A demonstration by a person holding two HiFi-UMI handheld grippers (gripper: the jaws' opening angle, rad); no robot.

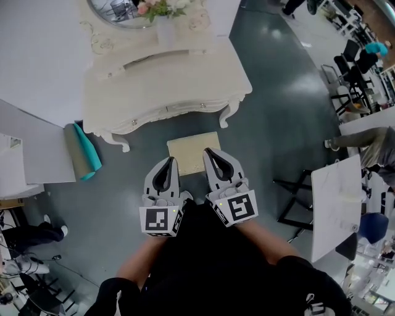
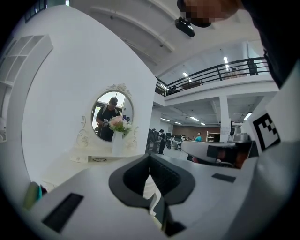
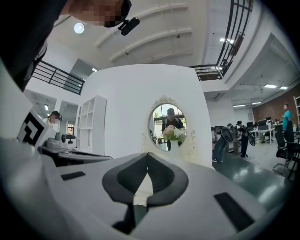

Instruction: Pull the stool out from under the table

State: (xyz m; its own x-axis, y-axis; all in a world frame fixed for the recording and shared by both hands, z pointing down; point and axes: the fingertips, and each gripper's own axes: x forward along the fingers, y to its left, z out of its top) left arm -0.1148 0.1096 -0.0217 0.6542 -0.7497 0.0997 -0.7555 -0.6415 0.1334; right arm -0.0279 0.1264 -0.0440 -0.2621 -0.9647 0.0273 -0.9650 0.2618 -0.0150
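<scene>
The stool (image 1: 188, 150), with a cream square cushion, stands on the grey floor just in front of the white dressing table (image 1: 166, 86), its far edge near the table's front. In the head view both grippers hover over the stool's near edge, side by side. My left gripper (image 1: 171, 160) has its jaws closed tip to tip with nothing between them; my right gripper (image 1: 208, 150) looks the same. In the left gripper view the left gripper (image 2: 150, 157) points at the table's oval mirror (image 2: 112, 115). The right gripper (image 3: 148, 154) faces the mirror too.
A teal and grey roll (image 1: 83, 151) leans by the table's left leg. A white panel (image 1: 31, 154) stands at the left. To the right are a white table (image 1: 336, 203) and a black frame (image 1: 296, 197). A vase of flowers (image 1: 163, 12) sits on the dressing table.
</scene>
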